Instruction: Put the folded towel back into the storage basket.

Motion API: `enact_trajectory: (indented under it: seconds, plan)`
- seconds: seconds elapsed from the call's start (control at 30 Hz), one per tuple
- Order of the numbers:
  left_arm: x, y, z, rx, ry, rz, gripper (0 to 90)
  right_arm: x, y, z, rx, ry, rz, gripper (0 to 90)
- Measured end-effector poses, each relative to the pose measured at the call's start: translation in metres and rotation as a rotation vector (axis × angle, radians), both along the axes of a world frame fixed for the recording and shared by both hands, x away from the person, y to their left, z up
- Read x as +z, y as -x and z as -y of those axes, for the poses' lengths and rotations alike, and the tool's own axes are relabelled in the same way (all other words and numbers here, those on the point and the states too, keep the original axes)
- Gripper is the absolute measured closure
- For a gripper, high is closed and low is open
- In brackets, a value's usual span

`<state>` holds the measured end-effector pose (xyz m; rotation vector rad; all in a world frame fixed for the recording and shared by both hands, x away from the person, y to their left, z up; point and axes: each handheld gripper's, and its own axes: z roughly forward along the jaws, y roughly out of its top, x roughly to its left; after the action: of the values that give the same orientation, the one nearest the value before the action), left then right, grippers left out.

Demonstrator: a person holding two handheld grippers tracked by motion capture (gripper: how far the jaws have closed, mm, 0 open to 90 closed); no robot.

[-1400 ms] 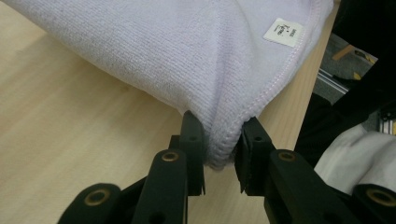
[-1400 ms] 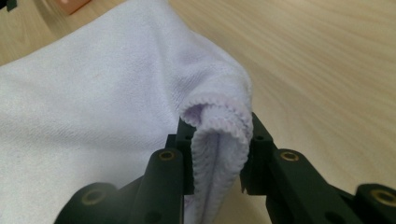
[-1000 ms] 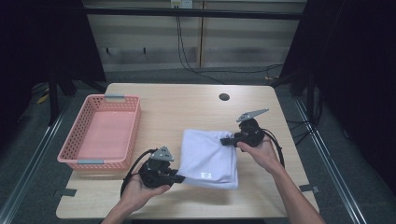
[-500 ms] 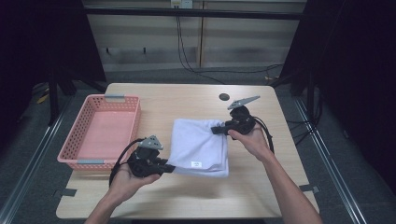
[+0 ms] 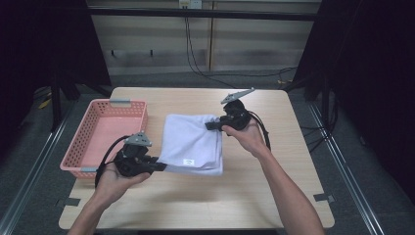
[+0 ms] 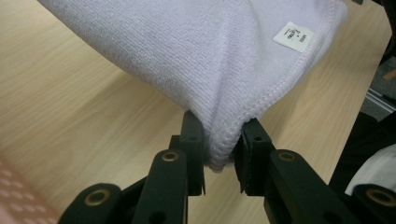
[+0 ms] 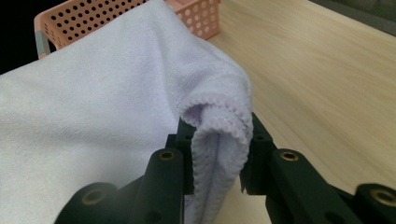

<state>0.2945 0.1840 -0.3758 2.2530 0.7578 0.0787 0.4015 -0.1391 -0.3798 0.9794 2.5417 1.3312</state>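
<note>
Between both grippers' jaws, corners pinched; the towel [image 5: 192, 142].

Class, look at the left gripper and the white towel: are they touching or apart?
Touching. The left gripper view shows the left gripper with both jaws pressed against a bunched corner of the white towel, pinching the hem between them.

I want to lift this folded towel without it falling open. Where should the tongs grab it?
By two opposite corners of the towel, one pair of tongs per corner, coming in from the sides. The layers bunch at the hemmed corners, so one pinch catches them all.
</note>
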Motion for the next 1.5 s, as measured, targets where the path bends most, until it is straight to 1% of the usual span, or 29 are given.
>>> enact_trajectory:
  seconds: [0.1,0.13,0.17,0.23,0.3,0.33,0.37,0.4,0.57,0.6,0.63,0.67,0.7,0.73,0.83,0.87,0.97,1.1,1.13,1.17,1.2,1.27,1.3,1.37,1.4,1.43,1.47,1.5]
  plan:
    - [0.006,-0.002,-0.011,0.017,-0.003,0.007,75.1,0.007,-0.006,-0.011,0.011,-0.013,0.007,73.4]
    - [0.008,-0.003,-0.014,0.021,-0.006,0.012,75.1,0.010,-0.008,-0.015,0.016,-0.010,0.008,73.4]
    - [0.010,-0.004,-0.019,0.031,0.003,0.013,75.1,0.011,-0.010,-0.019,0.016,-0.006,0.008,73.4]
    - [0.013,-0.004,-0.028,0.043,-0.007,0.028,75.1,0.016,-0.015,-0.028,0.027,-0.005,0.018,73.5]
    - [0.015,-0.004,-0.034,0.056,-0.009,0.032,75.1,0.020,-0.020,-0.039,0.040,-0.006,0.021,73.5]
    - [0.017,-0.004,-0.039,0.062,-0.019,0.039,75.1,0.022,-0.022,-0.044,0.047,-0.002,0.024,73.5]
    - [0.018,-0.004,-0.043,0.071,-0.017,0.043,75.1,0.025,-0.025,-0.052,0.055,0.004,0.027,73.5]
    - [0.018,-0.004,-0.048,0.077,-0.023,0.044,75.1,0.027,-0.026,-0.057,0.060,0.005,0.031,73.5]
    - [0.020,-0.012,-0.073,0.126,-0.024,0.022,75.2,0.033,-0.035,-0.082,0.078,-0.004,0.033,73.5]
    - [0.020,-0.013,-0.076,0.133,-0.020,0.021,75.2,0.033,-0.038,-0.088,0.083,-0.005,0.032,73.5]
    - [0.021,-0.014,-0.081,0.135,-0.027,0.024,75.2,0.034,-0.039,-0.091,0.083,0.002,0.032,73.5]
    - [0.021,-0.015,-0.083,0.154,-0.024,0.024,75.2,0.034,-0.041,-0.096,0.085,-0.004,0.034,73.5]
    - [0.022,-0.016,-0.090,0.162,-0.032,0.017,75.2,0.034,-0.043,-0.099,0.086,-0.009,0.033,73.5]
    - [0.022,-0.017,-0.093,0.166,-0.034,0.018,75.2,0.034,-0.046,-0.108,0.094,-0.010,0.030,73.5]
    - [0.023,-0.018,-0.104,0.186,-0.038,0.016,75.2,0.035,-0.051,-0.119,0.102,-0.006,0.030,73.5]
    - [0.024,-0.018,-0.108,0.198,-0.039,0.013,75.3,0.035,-0.054,-0.125,0.106,-0.013,0.030,73.5]
    - [0.024,-0.021,-0.121,0.218,-0.042,0.009,75.2,0.034,-0.061,-0.141,0.113,-0.002,0.023,73.5]
    - [0.020,-0.024,-0.143,0.259,-0.030,0.023,75.3,0.032,-0.068,-0.162,0.116,-0.009,0.022,73.5]
    - [0.017,-0.025,-0.149,0.269,-0.023,0.017,75.3,0.031,-0.070,-0.166,0.122,-0.005,0.022,73.5]
    - [0.016,-0.025,-0.152,0.282,-0.016,0.012,75.3,0.031,-0.072,-0.174,0.125,0.004,0.020,73.5]
    - [0.016,-0.026,-0.156,0.290,-0.030,0.012,75.3,0.031,-0.073,-0.178,0.129,0.010,0.022,73.5]
    - [0.015,-0.027,-0.163,0.303,-0.023,0.008,75.3,0.029,-0.076,-0.190,0.130,0.013,0.023,73.5]
    - [0.014,-0.028,-0.168,0.317,-0.027,0.009,75.3,0.029,-0.077,-0.194,0.127,0.012,0.021,73.5]
    - [0.012,-0.030,-0.177,0.326,-0.031,-0.003,75.3,0.027,-0.080,-0.203,0.131,0.018,0.016,73.5]
    - [0.011,-0.032,-0.183,0.351,-0.028,-0.003,75.4,0.026,-0.081,-0.207,0.129,0.015,0.011,73.5]
    - [0.010,-0.034,-0.187,0.356,-0.031,-0.013,75.4,0.025,-0.082,-0.213,0.129,0.015,0.005,73.5]
    - [0.010,-0.036,-0.190,0.365,-0.035,-0.018,75.4,0.024,-0.083,-0.218,0.125,0.022,0.010,73.5]
    - [0.008,-0.038,-0.195,0.384,-0.032,-0.032,75.5,0.023,-0.083,-0.222,0.123,0.028,0.009,73.5]
